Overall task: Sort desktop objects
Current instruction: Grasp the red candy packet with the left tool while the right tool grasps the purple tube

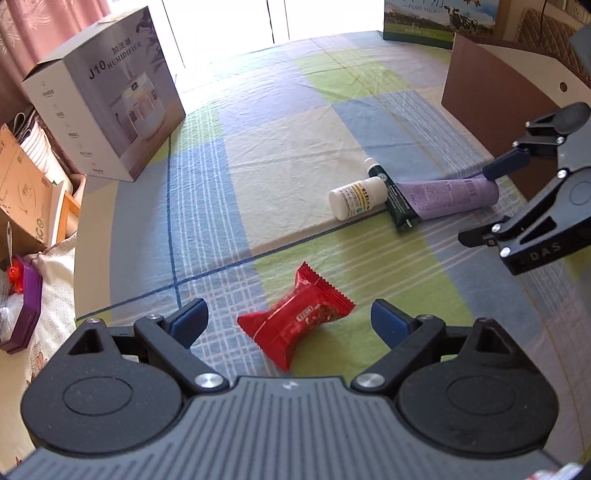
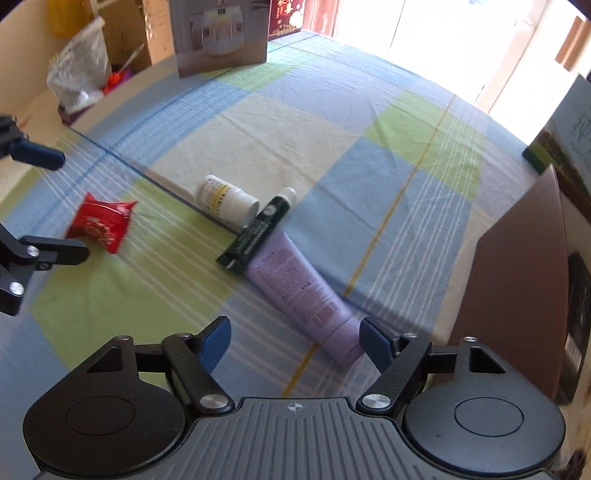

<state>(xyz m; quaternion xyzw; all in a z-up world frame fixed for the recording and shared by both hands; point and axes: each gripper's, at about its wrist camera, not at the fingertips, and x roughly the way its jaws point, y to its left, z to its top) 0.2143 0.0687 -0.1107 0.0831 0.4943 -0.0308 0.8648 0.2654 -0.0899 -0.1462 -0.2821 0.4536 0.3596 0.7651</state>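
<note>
A red snack packet (image 1: 295,321) lies on the checked tablecloth between the open fingers of my left gripper (image 1: 290,321), untouched by either pad. The same red packet (image 2: 101,225) shows at the left of the right wrist view. Beyond it lie a white pill bottle (image 1: 356,197), a dark green tube (image 1: 393,201) and a lilac tube (image 1: 454,197) in a cluster. My right gripper (image 2: 295,341) stands open just over the lilac tube's (image 2: 299,291) wide end, with the white bottle (image 2: 227,201) and green tube (image 2: 258,230) farther off. It holds nothing.
A humidifier box (image 1: 107,99) stands at the back left of the table. A brown box (image 1: 495,96) and a milk carton box (image 1: 421,22) stand at the back right. Cardboard, bags and clutter (image 1: 22,206) sit beyond the table's left edge.
</note>
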